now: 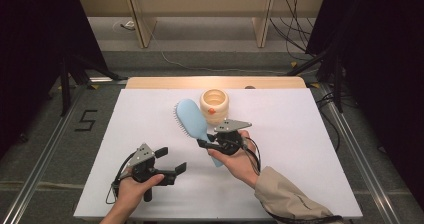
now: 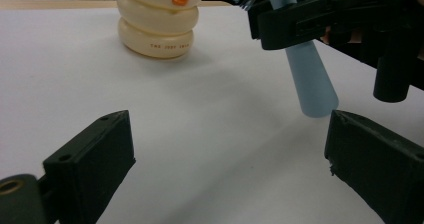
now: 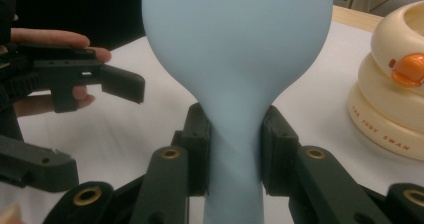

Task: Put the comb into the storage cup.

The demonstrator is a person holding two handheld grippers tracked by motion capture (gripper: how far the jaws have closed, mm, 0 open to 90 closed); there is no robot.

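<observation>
Hairbrush: a pale blue hairbrush (image 1: 192, 119) lies slanted near the middle of the table, head toward the far side, handle toward the person; in the left claw view its handle end rests on the white surface.
Right claw: the right claw (image 1: 204, 145) is clenched on the brush's narrow neck; in the right claw view both black pads (image 3: 199, 149) press against it from either side, just below where the head widens.
Left claw: the left claw (image 1: 170, 160) is released, its two jaws spread wide with nothing but bare table between them; it sits near the front left, well apart from the brush.
Duck cup: a cream ringed cup (image 1: 214, 104) with an orange beak stands upright just beyond the brush head, close beside it; small lettering runs round its bottom ring.
In the way: the cup is the one thing near the brush head on the far side; the open left claw faces the brush handle from the side.
Table: a white sheet covers the table (image 1: 310, 149), with a strip of pale wood showing along the far edge.
Room: grey floor with a black "5" marked at left, metal rails along both sides, loose cables, wooden furniture legs at the back, dark curtains left and right.
</observation>
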